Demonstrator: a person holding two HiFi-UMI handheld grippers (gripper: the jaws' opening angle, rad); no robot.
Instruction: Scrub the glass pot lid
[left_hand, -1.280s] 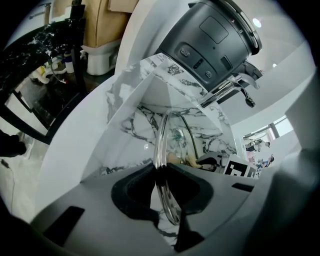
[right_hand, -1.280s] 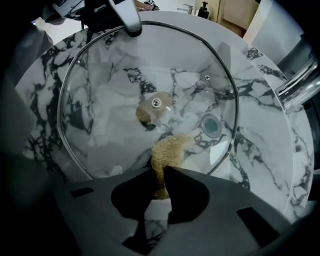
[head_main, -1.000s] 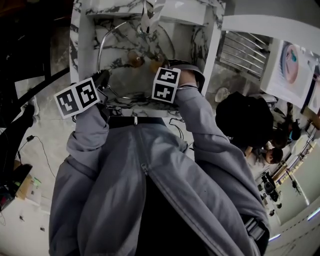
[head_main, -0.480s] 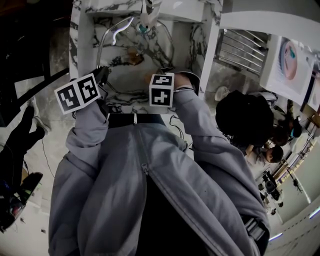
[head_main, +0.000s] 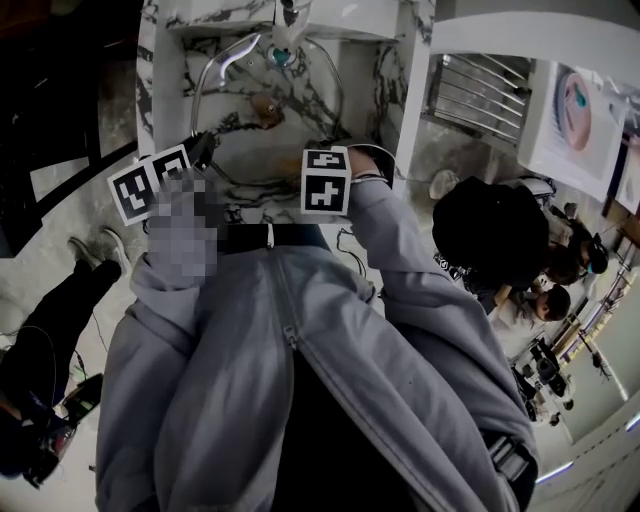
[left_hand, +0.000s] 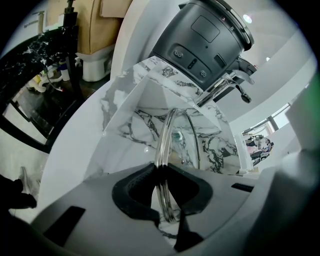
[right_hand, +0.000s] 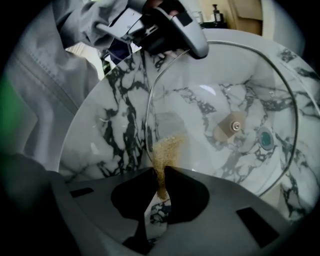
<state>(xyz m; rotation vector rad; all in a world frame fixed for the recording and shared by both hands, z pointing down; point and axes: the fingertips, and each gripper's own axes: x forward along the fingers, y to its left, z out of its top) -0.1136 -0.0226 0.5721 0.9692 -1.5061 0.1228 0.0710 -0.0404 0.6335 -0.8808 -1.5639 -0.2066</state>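
Observation:
The glass pot lid, clear with a metal rim and a tan knob, is held tilted over the marble sink. My left gripper is shut on the lid's rim, which I see edge-on. It shows again at the top of the right gripper view as the left gripper. My right gripper is shut on a brown scrub pad pressed flat against the glass. In the head view the lid hangs above the basin, and the marker cubes hide both sets of jaws.
A chrome faucet stands at the back of the sink, with a dark grey appliance behind it. The sink drain shows through the glass. A person's legs are at the left; a towel rail is on the right.
My right gripper and its scrub pad have drawn back toward me across the glass. The left gripper has shifted slightly left, still on the rim, and the lid has tilted a little.

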